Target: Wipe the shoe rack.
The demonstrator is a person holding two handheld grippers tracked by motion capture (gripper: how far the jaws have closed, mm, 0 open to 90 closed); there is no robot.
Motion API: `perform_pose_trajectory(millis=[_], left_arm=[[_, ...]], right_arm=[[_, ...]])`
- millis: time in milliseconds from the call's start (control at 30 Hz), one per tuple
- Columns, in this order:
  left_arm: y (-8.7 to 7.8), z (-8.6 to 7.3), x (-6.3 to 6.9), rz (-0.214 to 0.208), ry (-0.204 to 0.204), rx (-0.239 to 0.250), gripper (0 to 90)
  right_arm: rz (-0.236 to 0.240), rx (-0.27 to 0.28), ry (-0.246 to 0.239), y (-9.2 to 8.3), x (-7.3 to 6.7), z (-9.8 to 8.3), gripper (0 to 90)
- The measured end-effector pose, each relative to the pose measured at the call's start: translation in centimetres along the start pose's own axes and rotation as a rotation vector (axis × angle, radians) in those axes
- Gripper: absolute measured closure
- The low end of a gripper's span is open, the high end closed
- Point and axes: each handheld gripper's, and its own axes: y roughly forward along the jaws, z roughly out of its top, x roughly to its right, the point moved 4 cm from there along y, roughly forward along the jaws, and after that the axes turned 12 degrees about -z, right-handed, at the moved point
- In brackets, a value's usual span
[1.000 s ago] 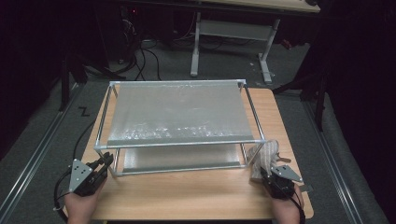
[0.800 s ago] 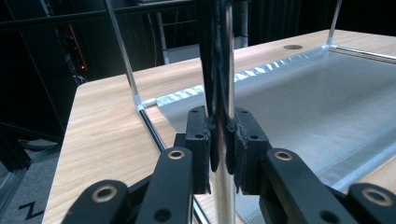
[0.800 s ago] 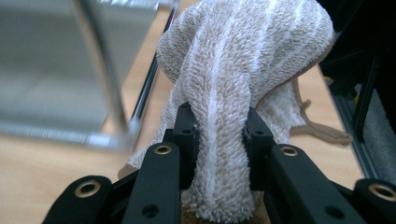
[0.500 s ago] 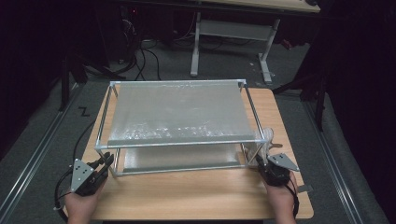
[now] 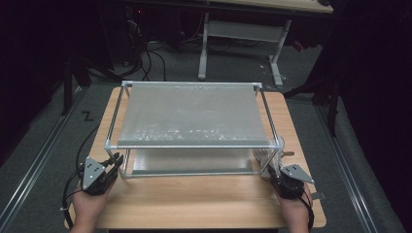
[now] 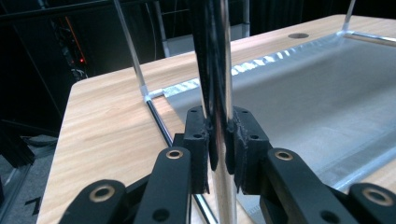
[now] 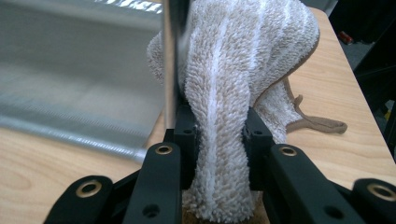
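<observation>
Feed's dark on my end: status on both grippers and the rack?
Left gripper clamped on the rack's front-left post. Right gripper shut on the beige towel, pressed beside the front-right post. Nothing else close by.

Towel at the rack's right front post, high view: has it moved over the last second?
Yes, slightly: the striped towel has drawn left, from spread outside the rack's front right post to bunched against it.

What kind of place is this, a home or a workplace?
Probably a lab or workshop, not a home. A bare wooden table stands on grey floor, a metal two-shelf rack on it. Behind are another desk on metal legs and loose cables on the floor, in a dark room.
</observation>
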Motion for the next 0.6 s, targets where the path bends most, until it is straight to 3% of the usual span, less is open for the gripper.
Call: perform_pose_trajectory(millis=[300,600], left_arm=[[2.6,0.3,-0.3,0.011,-0.017,-0.007,77.2],[5.2,1.1,-1.6,0.038,-0.070,-0.007,79.3]], right_arm=[[-0.016,-0.005,0.004,-0.9,0.6,-0.6,73.2],[-0.015,-0.006,0.010,-1.0,0.8,-0.7,73.2]])
